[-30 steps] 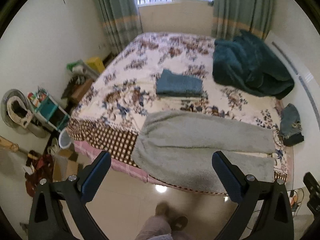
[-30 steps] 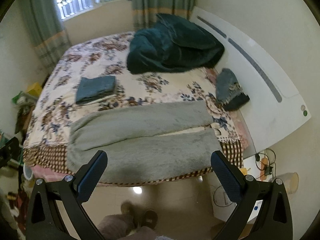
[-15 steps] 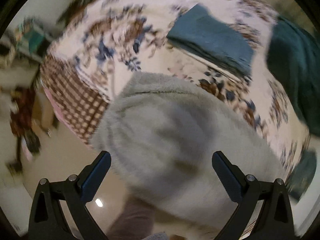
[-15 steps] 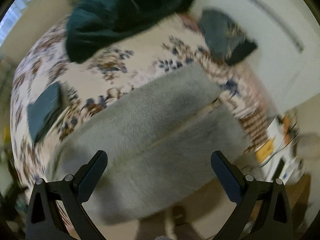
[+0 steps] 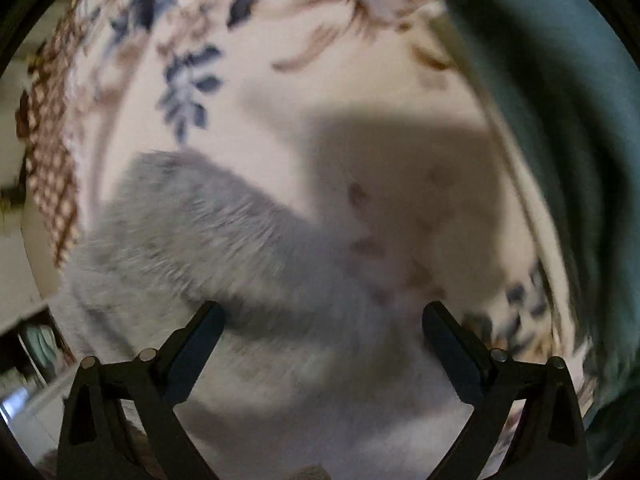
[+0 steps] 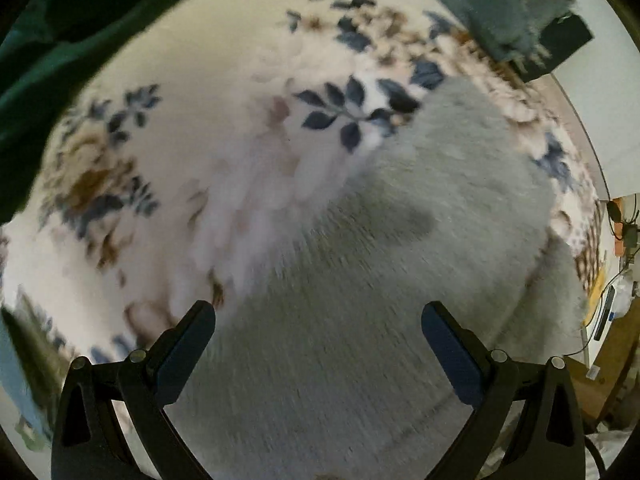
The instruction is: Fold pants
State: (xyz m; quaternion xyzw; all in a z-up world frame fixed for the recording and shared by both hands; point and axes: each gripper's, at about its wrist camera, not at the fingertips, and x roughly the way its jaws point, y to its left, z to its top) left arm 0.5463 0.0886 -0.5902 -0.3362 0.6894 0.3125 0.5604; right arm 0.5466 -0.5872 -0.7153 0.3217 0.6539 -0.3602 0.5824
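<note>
— Where were the pants (image 5: 224, 240) found, and which step was judged to be in hand?

— They were seen spread flat on the bed (image 5: 360, 80), grey and fleecy, near its edge. No fold had yet been made, so the reach for a first grasp was judged to be the step in hand. The waist end was taken to lie under the left claw (image 5: 322, 322), and a leg end (image 6: 460, 184) under the right claw (image 6: 318, 320).

— How were the claws held?

— Both were pointed down over the fabric. The left claw's jaws were closing from nearly full width, with fleece below them but nothing pinched. The right claw was seen spread wide, and nothing was held in it.

— What was thought to be called for next?

— An edge of the fleece had to be pinched by each claw without the sheet beneath being gathered.

— What else lay around?

— A teal folded garment (image 5: 560, 140) was seen close beside the waist end, a dark green blanket (image 6: 60, 40) further up the bed, and a small blue-grey garment (image 6: 488, 4) beyond the leg end. The folded garment was judged the likeliest obstruction.
</note>
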